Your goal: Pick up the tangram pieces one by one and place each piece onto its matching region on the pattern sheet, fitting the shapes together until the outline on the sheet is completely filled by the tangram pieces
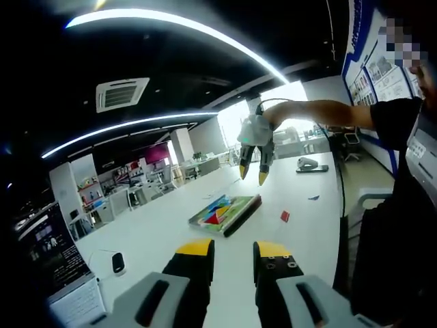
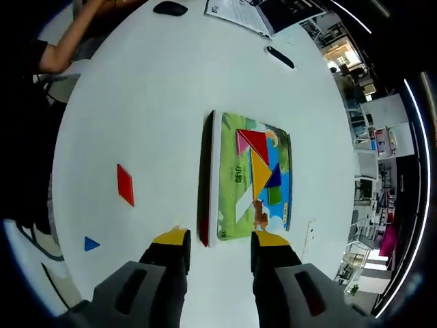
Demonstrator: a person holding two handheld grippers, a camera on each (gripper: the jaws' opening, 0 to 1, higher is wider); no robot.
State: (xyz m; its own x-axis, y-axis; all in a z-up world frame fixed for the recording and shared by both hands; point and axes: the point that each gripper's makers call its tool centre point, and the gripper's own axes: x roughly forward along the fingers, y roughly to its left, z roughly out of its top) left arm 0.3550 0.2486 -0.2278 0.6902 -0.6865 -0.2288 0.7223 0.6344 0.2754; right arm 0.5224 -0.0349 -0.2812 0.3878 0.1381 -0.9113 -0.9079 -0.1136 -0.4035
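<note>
A green pattern sheet point(image 2: 254, 179), laid on a book-like board with a dark spine along its left edge, rests mid-way across a broad white table point(image 2: 150, 102), several tangram pieces already fitted on it: a red triangle, a pink one, a yellow one, a blue one and a green square, with a white region of the outline still bare. Off the sheet, well to its left in the right gripper view, a red parallelogram piece point(image 2: 125, 184) lies flat on the table, and nearer still a small blue triangle piece point(image 2: 91, 243). The right gripper point(image 2: 215, 242) hangs above the near end of the sheet, its yellow-tipped jaws apart and holding nothing. The left gripper point(image 1: 229, 249) is raised high and level over the table, jaws likewise parted and empty; from its view the right gripper point(image 1: 254, 176) is seen held aloft in a person's outstretched arm point(image 1: 321, 113). At the table's far end sit a black mouse point(image 2: 171, 8), printed papers point(image 2: 239, 14) and a black pen point(image 2: 280, 57). Beyond stretches an open-plan room with a dark ceiling, long curved light strips point(image 1: 177, 24), an air-conditioning vent point(image 1: 121, 93) and bright windows.
</note>
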